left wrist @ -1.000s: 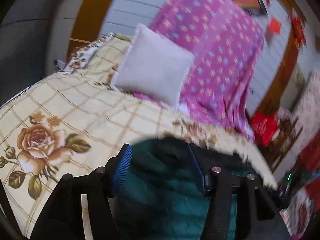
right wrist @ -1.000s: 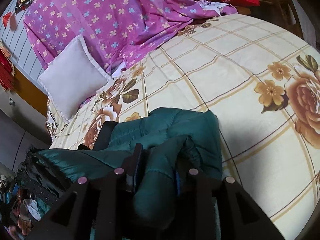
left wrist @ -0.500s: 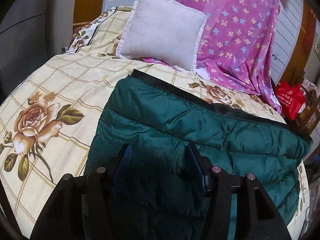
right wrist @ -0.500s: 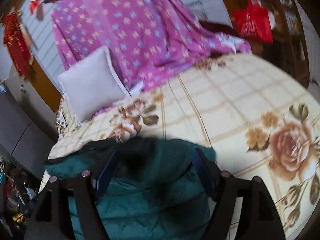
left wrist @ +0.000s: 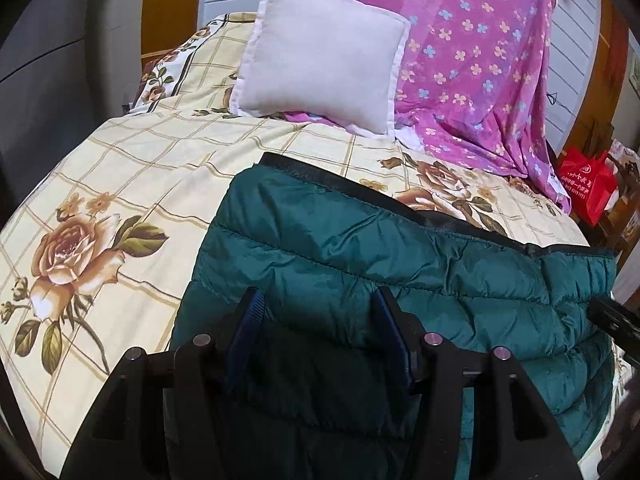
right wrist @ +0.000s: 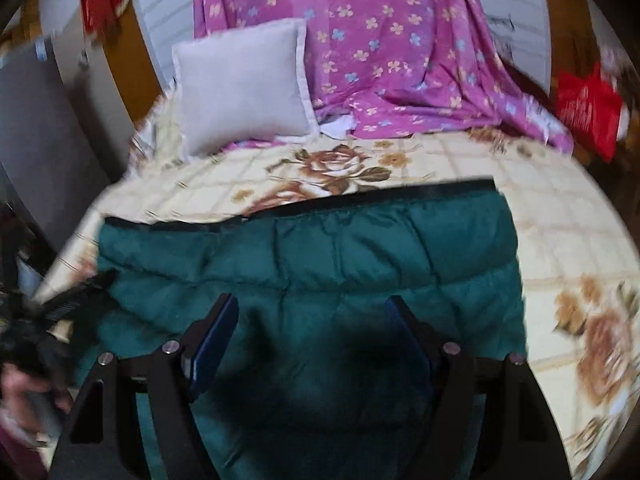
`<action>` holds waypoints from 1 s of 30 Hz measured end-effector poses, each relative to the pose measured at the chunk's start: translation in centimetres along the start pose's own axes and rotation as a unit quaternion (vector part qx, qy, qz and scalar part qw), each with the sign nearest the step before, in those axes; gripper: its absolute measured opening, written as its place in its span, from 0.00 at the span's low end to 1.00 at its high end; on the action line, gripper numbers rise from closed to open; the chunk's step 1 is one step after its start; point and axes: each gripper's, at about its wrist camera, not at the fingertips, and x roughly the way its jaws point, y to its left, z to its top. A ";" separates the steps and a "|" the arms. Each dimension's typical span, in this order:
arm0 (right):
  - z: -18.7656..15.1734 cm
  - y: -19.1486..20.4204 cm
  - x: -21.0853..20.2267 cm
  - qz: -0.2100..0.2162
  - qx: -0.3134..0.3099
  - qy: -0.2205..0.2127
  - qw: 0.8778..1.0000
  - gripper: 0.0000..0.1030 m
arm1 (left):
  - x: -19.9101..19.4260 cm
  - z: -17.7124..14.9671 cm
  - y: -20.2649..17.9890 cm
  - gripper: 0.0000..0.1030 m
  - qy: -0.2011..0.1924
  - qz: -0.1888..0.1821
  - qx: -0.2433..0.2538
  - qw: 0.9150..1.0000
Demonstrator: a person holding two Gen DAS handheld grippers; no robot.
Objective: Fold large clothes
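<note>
A dark green quilted puffer jacket (left wrist: 360, 256) lies spread flat on the bed, its black hem band along the far edge. It also shows in the right wrist view (right wrist: 320, 256). My left gripper (left wrist: 318, 316) is open and empty, hovering over the jacket's near left part. My right gripper (right wrist: 312, 320) is open and empty over the jacket's near middle. The other gripper shows as a dark shape at the left edge of the right wrist view.
The bed has a cream floral checked sheet (left wrist: 120, 184). A white pillow (left wrist: 320, 56) and a purple flowered blanket (left wrist: 480, 60) lie at the head. A red bag (left wrist: 584, 184) stands beside the bed on the right. A grey cabinet (right wrist: 36, 140) is at left.
Both grippers let go of the jacket and opened. The jacket went from bunched in the jaws to laid out flat on the bed. Both grippers drew back toward its near edge.
</note>
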 end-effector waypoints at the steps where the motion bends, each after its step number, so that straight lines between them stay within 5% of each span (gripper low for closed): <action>1: 0.3 0.1 0.4 -0.016 -0.009 0.002 1.000 0.76 | 0.2 0.1 -0.1 0.45 0.001 0.000 0.002 1.000; 5: 0.9 -1.5 2.6 -0.058 -0.005 0.022 0.998 0.76 | 1.1 0.5 -0.4 0.45 0.007 0.001 0.014 1.000; 11: -0.9 -4.7 5.4 -0.037 0.063 0.054 0.996 0.77 | 3.5 0.9 -0.6 0.48 0.029 -0.014 0.019 0.999; 18: -1.0 -4.3 6.6 -0.052 0.057 0.062 0.995 0.78 | 4.1 0.7 -0.2 0.51 0.024 -0.022 0.015 0.999; 23: -1.3 -4.8 1.5 -0.022 0.072 0.018 0.997 0.78 | 1.1 0.2 1.9 0.51 0.006 -0.034 -0.007 0.999; 30: -3.2 -7.7 -0.9 -0.041 0.096 0.013 0.994 0.78 | 0.6 -1.7 4.9 0.51 0.012 -0.029 -0.028 0.999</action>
